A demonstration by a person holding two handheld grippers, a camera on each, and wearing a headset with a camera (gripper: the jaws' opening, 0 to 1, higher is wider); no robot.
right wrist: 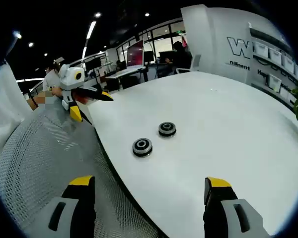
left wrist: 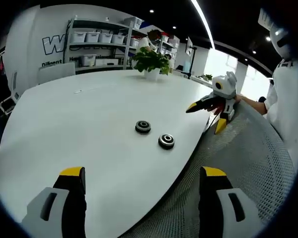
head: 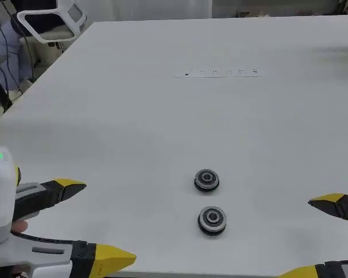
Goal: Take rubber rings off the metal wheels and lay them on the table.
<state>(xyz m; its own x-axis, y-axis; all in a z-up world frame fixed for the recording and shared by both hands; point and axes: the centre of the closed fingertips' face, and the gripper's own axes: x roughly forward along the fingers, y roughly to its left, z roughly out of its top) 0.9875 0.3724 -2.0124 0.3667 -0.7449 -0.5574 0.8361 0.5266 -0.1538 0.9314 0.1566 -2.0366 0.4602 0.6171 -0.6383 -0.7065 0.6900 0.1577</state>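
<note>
Two small metal wheels, each with a black rubber ring around it, lie flat on the white table (head: 162,116). The farther wheel (head: 206,180) (left wrist: 143,127) (right wrist: 167,129) sits just behind the nearer wheel (head: 211,220) (left wrist: 166,141) (right wrist: 142,147), which is close to the front edge. My left gripper (head: 101,221) (left wrist: 143,173) is open at the lower left, well apart from the wheels. At the lower right my right gripper (head: 298,237) (right wrist: 150,182) is also open, nothing between its yellow-tipped fingers. Each gripper view shows the other gripper, right (left wrist: 208,106) and left (right wrist: 84,96), across the table edge.
A white office chair (head: 52,23) stands past the table's far left corner. A thin marked strip (head: 217,72) lies mid-table farther back. A potted plant (left wrist: 151,62) stands at the far end, with shelves (left wrist: 97,42) behind. Grey mesh (right wrist: 44,158) lies below the front edge.
</note>
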